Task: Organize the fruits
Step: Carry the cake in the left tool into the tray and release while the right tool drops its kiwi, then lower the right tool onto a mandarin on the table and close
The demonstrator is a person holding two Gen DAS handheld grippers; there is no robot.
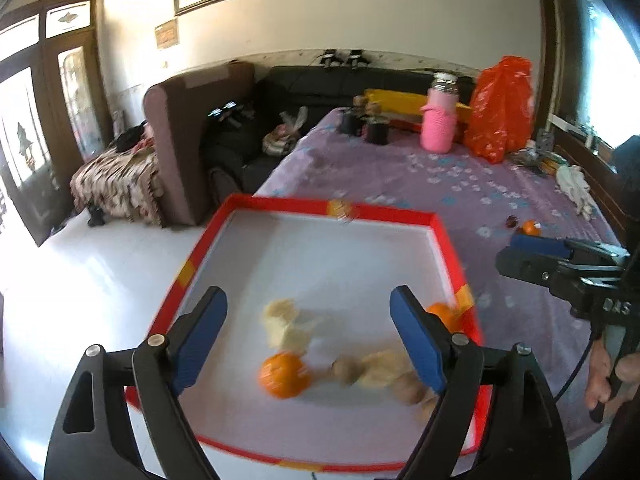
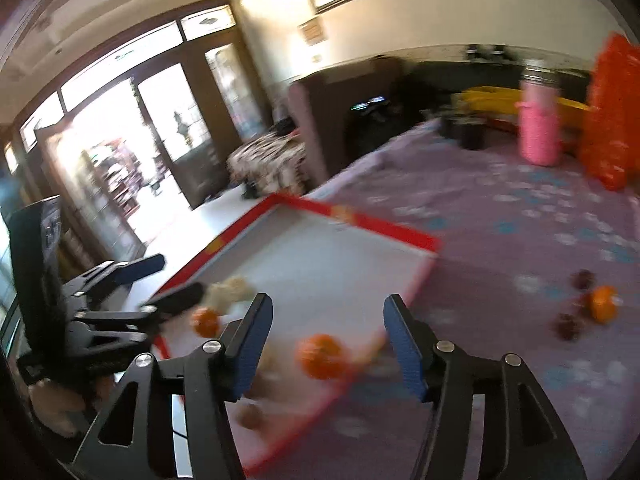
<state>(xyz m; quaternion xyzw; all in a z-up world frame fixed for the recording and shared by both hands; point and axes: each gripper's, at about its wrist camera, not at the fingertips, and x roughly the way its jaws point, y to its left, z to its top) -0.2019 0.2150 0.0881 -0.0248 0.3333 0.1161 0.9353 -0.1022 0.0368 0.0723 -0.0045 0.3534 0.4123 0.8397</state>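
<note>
A white tray with a red rim (image 1: 328, 206) (image 2: 360, 220) lies on the purple cloth. In it are an orange (image 1: 285, 375) (image 2: 206, 322), a second orange (image 1: 442, 314) (image 2: 321, 356), pale yellowish fruit (image 1: 286, 322) and small brown fruits (image 1: 408, 391). My left gripper (image 1: 310, 342) is open and empty above the tray's near part. My right gripper (image 2: 328, 354) is open and empty over the tray's right edge; it also shows in the left wrist view (image 1: 532, 248). Another orange (image 2: 604, 303) (image 1: 531, 227) and dark small fruits (image 2: 570, 326) lie on the cloth right of the tray.
At the table's far end stand a pink bottle (image 1: 438, 118), an orange plastic bag (image 1: 500, 108), a yellow tray (image 1: 404, 100) and dark cups (image 1: 376, 130). A sofa (image 1: 240, 120) and white floor (image 1: 80, 280) lie left of the table. Cloth items (image 1: 576, 186) lie at the right edge.
</note>
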